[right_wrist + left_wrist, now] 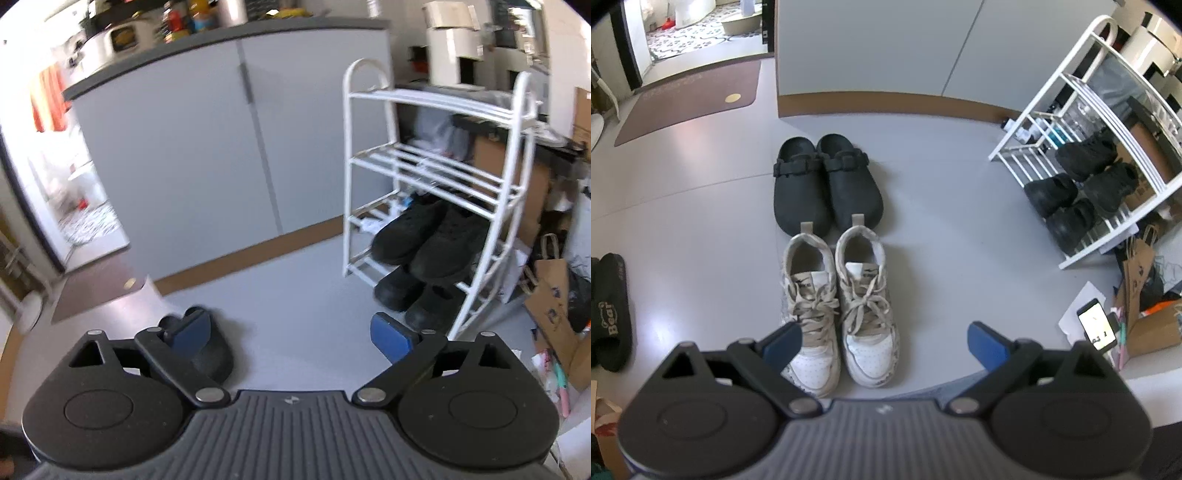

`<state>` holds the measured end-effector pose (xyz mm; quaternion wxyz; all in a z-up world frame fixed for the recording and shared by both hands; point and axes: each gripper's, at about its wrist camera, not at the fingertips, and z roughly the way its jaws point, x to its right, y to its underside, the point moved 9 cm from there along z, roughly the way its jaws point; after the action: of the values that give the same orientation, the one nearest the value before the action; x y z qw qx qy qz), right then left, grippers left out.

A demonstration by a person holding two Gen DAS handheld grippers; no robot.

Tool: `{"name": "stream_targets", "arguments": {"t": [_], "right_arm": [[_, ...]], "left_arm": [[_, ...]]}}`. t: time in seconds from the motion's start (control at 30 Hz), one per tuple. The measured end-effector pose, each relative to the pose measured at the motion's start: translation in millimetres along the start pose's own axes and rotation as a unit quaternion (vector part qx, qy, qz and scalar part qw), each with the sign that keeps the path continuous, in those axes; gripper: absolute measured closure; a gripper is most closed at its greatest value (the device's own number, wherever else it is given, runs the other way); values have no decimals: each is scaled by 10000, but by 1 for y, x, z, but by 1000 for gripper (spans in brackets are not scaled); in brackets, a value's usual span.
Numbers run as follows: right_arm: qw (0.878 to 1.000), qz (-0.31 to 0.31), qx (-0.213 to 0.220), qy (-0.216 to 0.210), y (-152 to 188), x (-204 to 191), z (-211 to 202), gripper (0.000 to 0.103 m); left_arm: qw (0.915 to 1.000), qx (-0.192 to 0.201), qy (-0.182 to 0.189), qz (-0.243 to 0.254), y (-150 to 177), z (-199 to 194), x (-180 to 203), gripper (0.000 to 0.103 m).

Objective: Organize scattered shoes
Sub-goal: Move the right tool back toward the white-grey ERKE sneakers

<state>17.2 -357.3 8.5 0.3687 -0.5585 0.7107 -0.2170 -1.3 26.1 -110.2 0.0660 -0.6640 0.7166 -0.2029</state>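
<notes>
My white lace-up sneakers point(840, 314) lay toes near, heels far, touching black rubber clogs point(827, 184); both claws, left point(884, 343) and right point(291, 336), gaped empty; bare grey floor point(942, 229) on the right.

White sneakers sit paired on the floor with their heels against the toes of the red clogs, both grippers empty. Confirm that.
Not quite: the clogs are black, not red, as the left wrist view shows. The white sneakers are paired behind them, and the left gripper and right gripper are empty.
</notes>
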Motion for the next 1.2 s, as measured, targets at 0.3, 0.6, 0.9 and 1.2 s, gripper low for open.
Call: {"name": "stream_targets", "arguments": {"t": [0.3, 0.6, 0.9, 1.2], "right_arm": [[9961, -273, -641, -540, 35, -34, 15, 4], [9844, -146, -1498, -909, 64, -59, 51, 4], [9808, -628, -1696, -733, 77, -74, 64, 4], [9684, -1264, -1982, -830, 92, -91, 80, 4]], "left_arm": [[9998, -87, -79, -171, 3, 5, -11, 5], [9998, -58, -39, -158, -1, 4, -10, 5], [9999, 46, -2, -107, -7, -1, -6, 5], [9999, 52, 27, -116, -9, 1, -7, 5]]}}
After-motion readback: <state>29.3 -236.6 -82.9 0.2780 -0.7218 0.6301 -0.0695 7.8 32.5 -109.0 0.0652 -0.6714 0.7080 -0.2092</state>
